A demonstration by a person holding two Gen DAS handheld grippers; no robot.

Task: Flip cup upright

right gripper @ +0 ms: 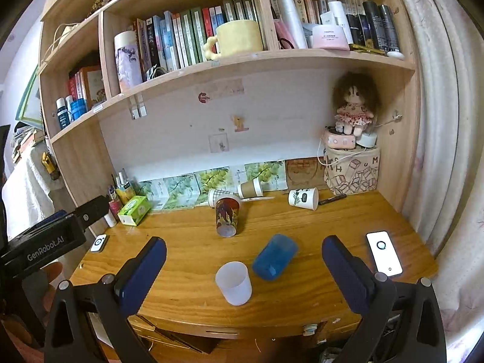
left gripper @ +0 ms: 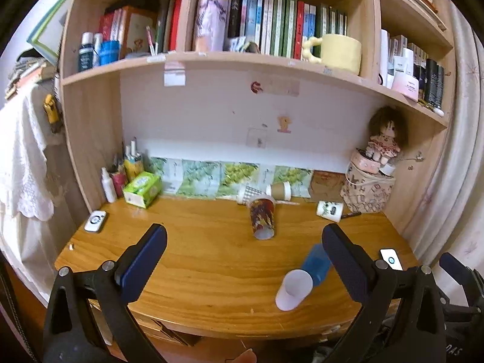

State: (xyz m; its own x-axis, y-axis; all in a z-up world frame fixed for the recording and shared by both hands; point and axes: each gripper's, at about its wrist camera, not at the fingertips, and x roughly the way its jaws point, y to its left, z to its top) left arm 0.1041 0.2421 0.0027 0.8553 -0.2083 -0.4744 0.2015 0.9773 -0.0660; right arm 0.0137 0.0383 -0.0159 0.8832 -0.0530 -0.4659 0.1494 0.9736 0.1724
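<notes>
The blue cup (right gripper: 274, 257) lies on its side near the front of the wooden desk (right gripper: 302, 224), just beside an upright translucent white cup (right gripper: 233, 282). A patterned cup (right gripper: 227, 216) lies behind them. The right gripper (right gripper: 243, 260) and left gripper (left gripper: 242, 246) hover above the desk, jaws spread wide, holding nothing

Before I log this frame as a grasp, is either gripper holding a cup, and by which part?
Nothing is held. The left gripper and right gripper are both open, short of the cups.
</notes>
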